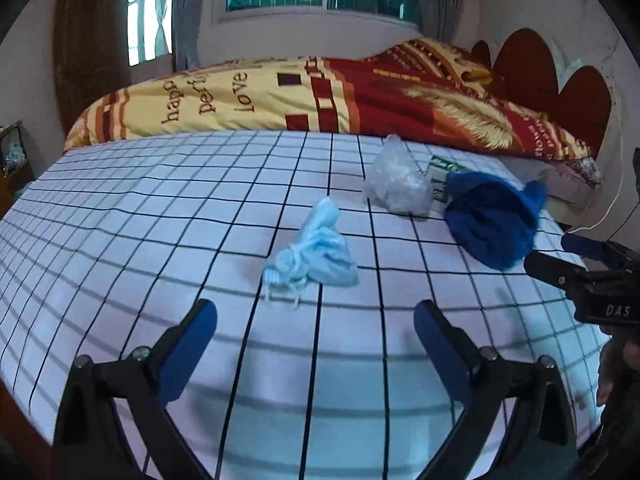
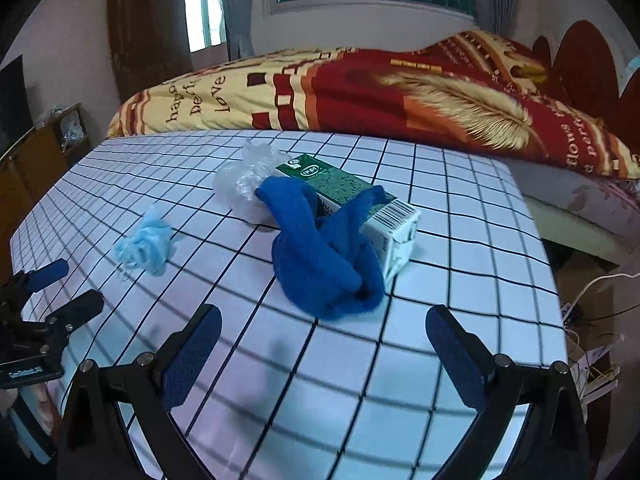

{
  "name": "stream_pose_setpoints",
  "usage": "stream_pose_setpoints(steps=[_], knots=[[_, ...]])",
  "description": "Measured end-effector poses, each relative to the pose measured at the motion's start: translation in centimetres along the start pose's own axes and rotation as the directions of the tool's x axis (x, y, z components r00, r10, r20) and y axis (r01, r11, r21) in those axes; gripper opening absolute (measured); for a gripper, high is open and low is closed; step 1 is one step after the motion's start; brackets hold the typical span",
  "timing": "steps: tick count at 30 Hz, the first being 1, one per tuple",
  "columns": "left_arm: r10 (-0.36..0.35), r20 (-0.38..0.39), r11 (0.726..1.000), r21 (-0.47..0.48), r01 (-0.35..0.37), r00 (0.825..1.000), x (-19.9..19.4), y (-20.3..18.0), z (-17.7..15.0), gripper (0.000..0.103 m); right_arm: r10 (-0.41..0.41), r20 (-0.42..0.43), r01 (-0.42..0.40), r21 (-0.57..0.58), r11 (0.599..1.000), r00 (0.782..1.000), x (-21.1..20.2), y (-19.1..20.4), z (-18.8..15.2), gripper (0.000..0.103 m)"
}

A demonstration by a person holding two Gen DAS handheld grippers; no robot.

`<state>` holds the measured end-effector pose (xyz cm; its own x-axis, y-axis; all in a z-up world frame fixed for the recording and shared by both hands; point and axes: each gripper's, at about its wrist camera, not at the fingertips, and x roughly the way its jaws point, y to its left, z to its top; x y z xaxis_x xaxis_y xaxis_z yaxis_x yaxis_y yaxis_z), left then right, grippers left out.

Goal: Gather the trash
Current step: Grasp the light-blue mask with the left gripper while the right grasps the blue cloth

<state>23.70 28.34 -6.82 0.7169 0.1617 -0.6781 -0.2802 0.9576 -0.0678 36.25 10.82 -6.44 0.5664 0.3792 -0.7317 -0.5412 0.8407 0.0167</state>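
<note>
A crumpled light-blue face mask (image 1: 316, 246) lies on the checked bedsheet (image 1: 140, 220), just beyond my left gripper (image 1: 316, 320), which is open and empty. Farther right lie a clear crumpled plastic bag (image 1: 394, 180), a blue knitted cloth (image 1: 492, 220) and a green-and-white carton (image 1: 442, 172) half hidden behind them. In the right wrist view my right gripper (image 2: 324, 326) is open and empty, close in front of the blue cloth (image 2: 324, 256), which drapes over the carton (image 2: 384, 216). The plastic bag (image 2: 248, 178) and the mask (image 2: 146, 244) lie to the left.
A red-and-cream quilt (image 1: 320, 96) is bunched along the far side of the bed, with a red headboard (image 1: 560, 76) at the right. A dark wardrobe (image 2: 148, 32) and a low cabinet (image 2: 44, 152) stand at the left. Cables and clutter (image 2: 592, 320) lie on the floor past the bed's right edge.
</note>
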Motion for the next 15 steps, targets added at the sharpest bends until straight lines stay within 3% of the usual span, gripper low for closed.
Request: stream_pose_setpoints(steps=[5, 9, 11, 14, 15], knots=[[-0.005, -0.047, 1.000, 0.000, 0.005, 0.999, 3.1, 0.1, 1.6, 0.093, 0.015, -0.022, -0.014, 0.021, 1.000, 1.000, 2.3, -0.3, 1.2, 0.091], [-0.024, -0.099, 1.000, -0.012, 0.022, 0.995, 4.8, 0.2, 2.2, 0.082, 0.034, -0.044, -0.032, 0.045, 0.998, 0.998, 3.5, -0.7, 1.6, 0.072], [-0.029, -0.108, 0.999, -0.025, 0.026, 0.994, 5.2, 0.4, 2.4, 0.082, 0.045, -0.053, -0.042, 0.055, 0.998, 0.998, 4.0, -0.8, 1.6, 0.066], [-0.050, -0.137, 0.998, -0.040, 0.045, 0.989, 6.0, 0.4, 2.6, 0.063, 0.068, -0.069, -0.063, 0.072, 0.995, 0.995, 4.5, -1.0, 1.5, 0.040], [-0.056, -0.142, 0.998, -0.039, 0.051, 0.988, 6.0, 0.4, 2.6, 0.057, 0.071, -0.064, -0.066, 0.077, 0.995, 0.995, 4.5, -1.2, 1.4, 0.037]])
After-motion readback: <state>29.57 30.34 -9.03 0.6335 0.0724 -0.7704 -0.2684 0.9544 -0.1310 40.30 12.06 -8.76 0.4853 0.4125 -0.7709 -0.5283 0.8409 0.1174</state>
